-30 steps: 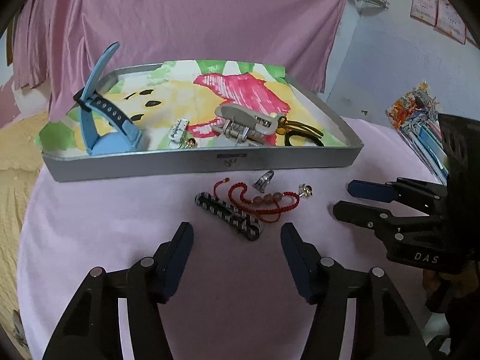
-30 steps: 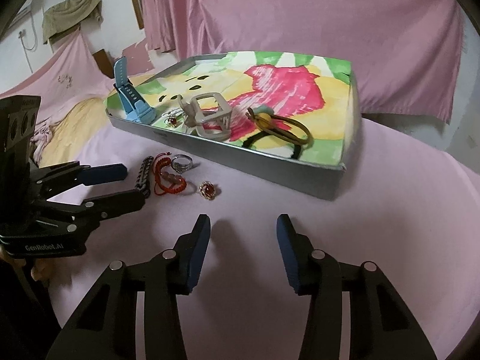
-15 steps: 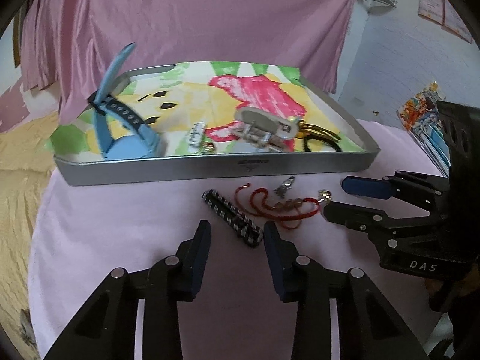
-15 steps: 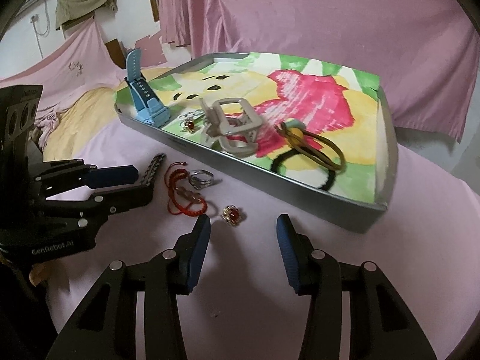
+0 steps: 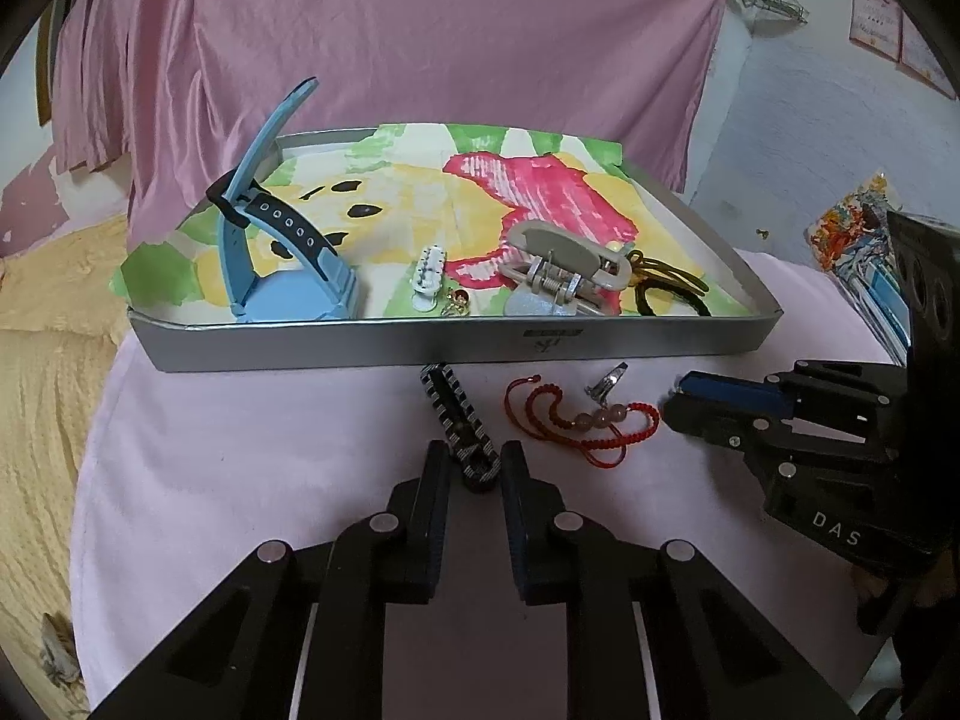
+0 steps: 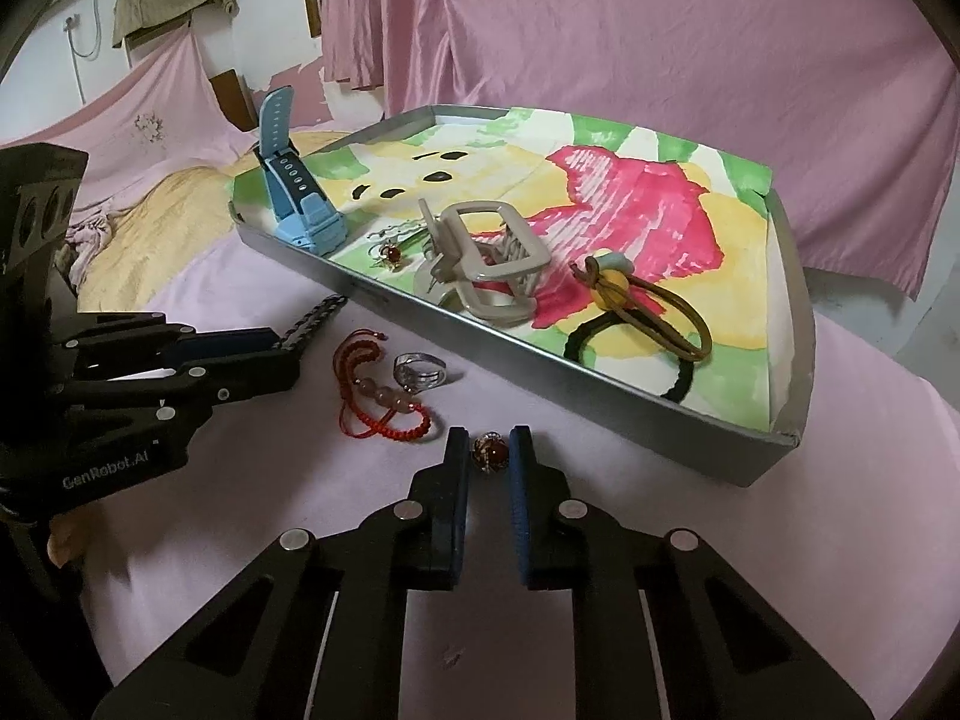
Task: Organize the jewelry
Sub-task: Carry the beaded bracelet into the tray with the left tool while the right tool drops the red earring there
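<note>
A grey metal tray [image 5: 456, 345] [image 6: 600, 384] lined with a flowered paper holds a blue watch [image 5: 282, 276] [image 6: 294, 192], a beige hair claw [image 5: 564, 267] [image 6: 486, 264], hair ties [image 6: 648, 312] and a small earring [image 6: 393, 255]. On the pink cloth in front lie a black striped hair clip [image 5: 459, 426] [image 6: 312, 321], a red bead bracelet [image 5: 582, 423] [image 6: 375, 396], a silver ring [image 5: 606, 384] [image 6: 420, 369] and a red-stone earring [image 6: 491, 452]. My left gripper [image 5: 474, 468] has its fingers narrowed around the clip's near end. My right gripper [image 6: 487, 450] has its fingers narrowed around the red-stone earring.
A yellow blanket [image 5: 42, 324] lies left of the table. A pink curtain [image 5: 420, 30] hangs behind the tray. Colourful packets [image 5: 858, 246] sit at the far right. The two grippers are close together over the loose items.
Both grippers moved forward and down to the table and narrowed from wide open, the left around the striped clip, the right around the red-stone earring.
</note>
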`<action>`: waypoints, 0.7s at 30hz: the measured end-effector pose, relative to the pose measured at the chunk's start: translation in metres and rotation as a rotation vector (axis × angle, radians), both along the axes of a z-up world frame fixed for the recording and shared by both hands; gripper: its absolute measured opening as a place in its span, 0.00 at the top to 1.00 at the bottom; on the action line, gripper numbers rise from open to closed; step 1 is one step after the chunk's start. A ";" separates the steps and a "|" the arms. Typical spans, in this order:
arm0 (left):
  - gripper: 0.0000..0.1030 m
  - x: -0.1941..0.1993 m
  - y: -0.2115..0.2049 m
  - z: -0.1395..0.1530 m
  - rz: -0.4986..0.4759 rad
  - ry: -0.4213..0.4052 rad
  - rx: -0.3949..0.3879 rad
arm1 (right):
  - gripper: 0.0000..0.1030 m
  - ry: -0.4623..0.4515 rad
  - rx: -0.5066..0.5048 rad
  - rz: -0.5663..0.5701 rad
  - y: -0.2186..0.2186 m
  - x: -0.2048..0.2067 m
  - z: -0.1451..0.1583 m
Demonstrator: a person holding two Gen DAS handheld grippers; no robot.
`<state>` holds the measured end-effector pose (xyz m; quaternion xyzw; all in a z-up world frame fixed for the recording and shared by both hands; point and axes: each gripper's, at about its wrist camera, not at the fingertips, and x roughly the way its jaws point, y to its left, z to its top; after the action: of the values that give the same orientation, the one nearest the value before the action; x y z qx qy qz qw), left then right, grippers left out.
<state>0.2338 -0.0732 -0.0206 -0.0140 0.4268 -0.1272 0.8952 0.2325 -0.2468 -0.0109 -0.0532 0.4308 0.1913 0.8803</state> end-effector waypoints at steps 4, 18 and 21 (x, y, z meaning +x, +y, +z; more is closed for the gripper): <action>0.84 -0.005 0.002 0.003 -0.019 -0.009 -0.030 | 0.89 0.002 0.024 -0.009 -0.003 -0.003 0.000; 0.85 -0.020 0.005 0.039 -0.055 -0.178 -0.121 | 0.89 -0.154 0.125 -0.080 -0.016 -0.008 0.034; 0.85 -0.011 0.008 0.047 -0.032 -0.190 -0.138 | 0.89 -0.162 0.131 -0.094 -0.017 0.002 0.035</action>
<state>0.2224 -0.0651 0.0265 -0.0568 0.3306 -0.1713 0.9263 0.2344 -0.2636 0.0242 0.0094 0.3469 0.1724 0.9219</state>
